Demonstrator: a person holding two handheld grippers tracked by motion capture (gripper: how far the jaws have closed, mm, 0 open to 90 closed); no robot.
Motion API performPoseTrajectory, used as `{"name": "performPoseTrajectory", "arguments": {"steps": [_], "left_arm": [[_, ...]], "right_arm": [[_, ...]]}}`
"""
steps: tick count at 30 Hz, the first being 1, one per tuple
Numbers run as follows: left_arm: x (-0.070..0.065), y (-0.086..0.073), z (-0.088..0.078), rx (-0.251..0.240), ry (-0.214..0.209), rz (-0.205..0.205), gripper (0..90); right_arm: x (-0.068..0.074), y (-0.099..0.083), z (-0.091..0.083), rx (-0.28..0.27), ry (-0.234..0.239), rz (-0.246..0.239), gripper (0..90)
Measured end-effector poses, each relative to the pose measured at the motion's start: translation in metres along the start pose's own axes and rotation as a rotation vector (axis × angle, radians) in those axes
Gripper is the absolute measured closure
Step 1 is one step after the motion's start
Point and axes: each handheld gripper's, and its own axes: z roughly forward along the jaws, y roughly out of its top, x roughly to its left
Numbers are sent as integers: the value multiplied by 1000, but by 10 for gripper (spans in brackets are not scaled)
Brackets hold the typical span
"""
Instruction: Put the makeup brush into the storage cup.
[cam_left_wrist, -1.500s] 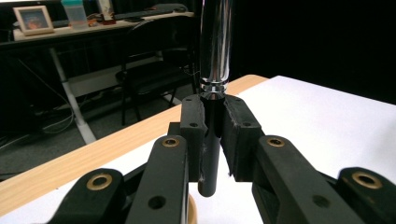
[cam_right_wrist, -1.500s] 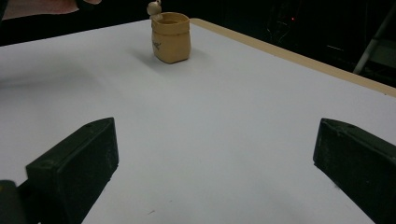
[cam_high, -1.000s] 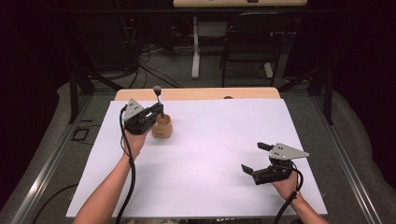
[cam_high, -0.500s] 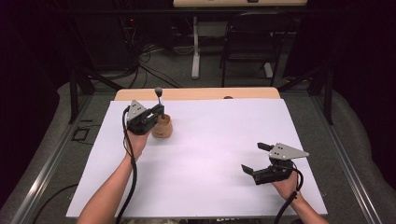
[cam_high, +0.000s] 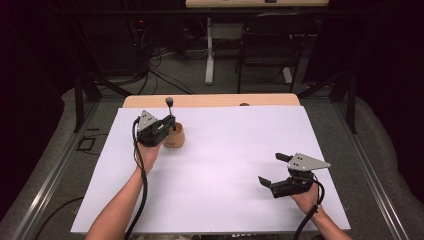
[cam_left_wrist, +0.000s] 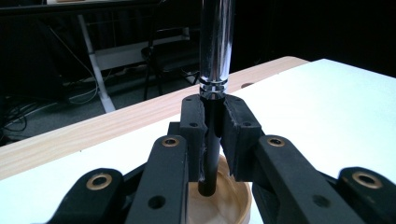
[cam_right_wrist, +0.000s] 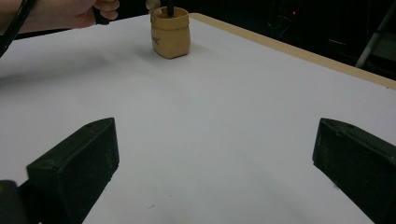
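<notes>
A small tan wooden cup (cam_high: 173, 136) stands on the white table sheet at the left; it also appears far off in the right gripper view (cam_right_wrist: 170, 32). An upright tool with a chrome shaft (cam_left_wrist: 215, 44) and a black lower stem stands in the cup, its dark knob (cam_high: 169, 101) on top. My left gripper (cam_left_wrist: 212, 135) is shut on the black stem just above the cup's rim (cam_left_wrist: 240, 198); in the high view it (cam_high: 161, 128) sits beside the cup. My right gripper (cam_high: 272, 169) stands open near the front right, nothing between its fingers (cam_right_wrist: 74, 170).
A bare wooden strip (cam_high: 215, 100) runs along the table's far edge beyond the white sheet (cam_high: 230, 160). Behind the table are a chair (cam_high: 265, 55), a desk leg and cables on the floor. A metal frame rail (cam_high: 55, 175) flanks the left side.
The left gripper and the tool have shifted very slightly; the right gripper has stayed still.
</notes>
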Motion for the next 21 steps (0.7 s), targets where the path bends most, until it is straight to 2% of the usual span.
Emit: {"name": "performPoseTrajectory", "arguments": {"steps": [6, 9, 11, 13, 15, 21], "left_arm": [[-1, -2, 3, 11, -3, 4, 793], [0, -3, 3, 12, -24, -2, 781], [0, -2, 3, 24, -37, 0, 574], [-1, -2, 2, 27, -11, 6, 367], [-1, -1, 0, 28, -7, -1, 258], [1, 1, -6, 39, -11, 12, 82]], "right_arm": [[0, 0, 0, 2, 1, -2, 0], [0, 0, 1, -2, 4, 0, 0], [0, 0, 0, 2, 3, -2, 0], [0, 0, 0, 1, 4, 2, 0], [-1, 0, 0, -1, 3, 3, 0], [0, 0, 0, 2, 6, 2, 0]]}}
